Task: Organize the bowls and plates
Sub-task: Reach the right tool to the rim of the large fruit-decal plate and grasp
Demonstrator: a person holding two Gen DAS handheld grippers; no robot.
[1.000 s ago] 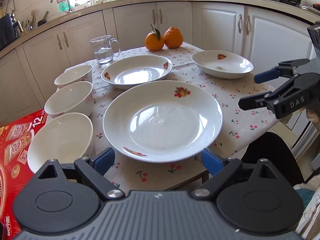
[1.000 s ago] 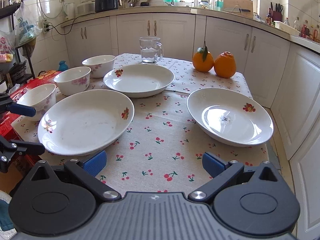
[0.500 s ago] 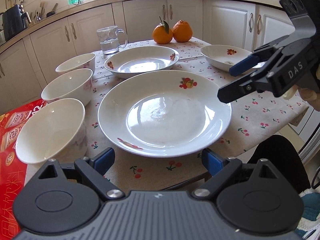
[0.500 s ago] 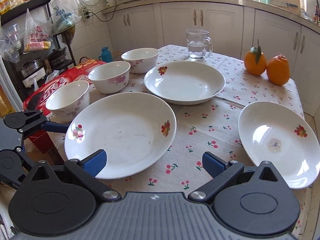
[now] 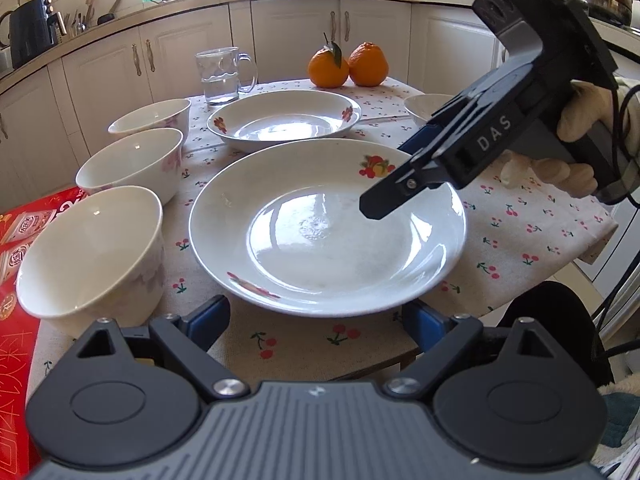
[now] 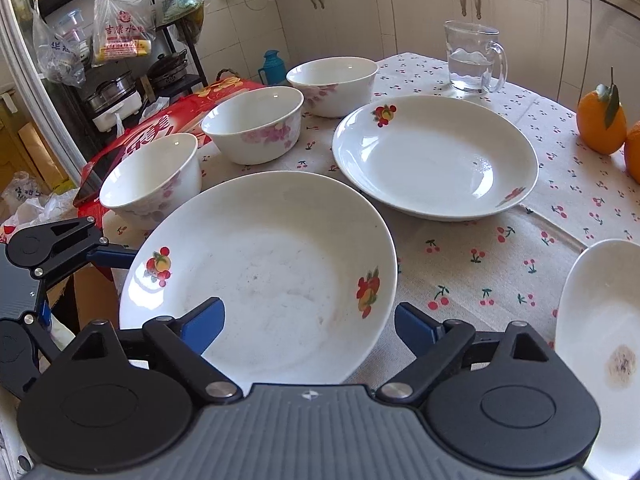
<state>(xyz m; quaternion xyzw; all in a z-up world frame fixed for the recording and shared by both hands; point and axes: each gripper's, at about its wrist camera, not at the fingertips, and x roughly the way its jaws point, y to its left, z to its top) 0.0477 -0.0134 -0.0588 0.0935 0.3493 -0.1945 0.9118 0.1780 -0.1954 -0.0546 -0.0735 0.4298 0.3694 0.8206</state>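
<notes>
Right wrist view: the right gripper [image 6: 308, 320] hangs over the near rim of the large plate [image 6: 264, 272], one blue finger above the plate's well, the other outside its rim over the tablecloth [image 6: 460, 264]. Its jaws have just been closing, yet stand wide and grip nothing; the rim lies between them, untouched. The left gripper [image 5: 316, 318] waits at the plate's opposite edge, also well open and empty, the plate straight ahead of it. A round plate has no long axis; the right hand looks nearer a grip. The three bowls [image 6: 256, 124] line up beyond the plate, left of the right gripper.
</notes>
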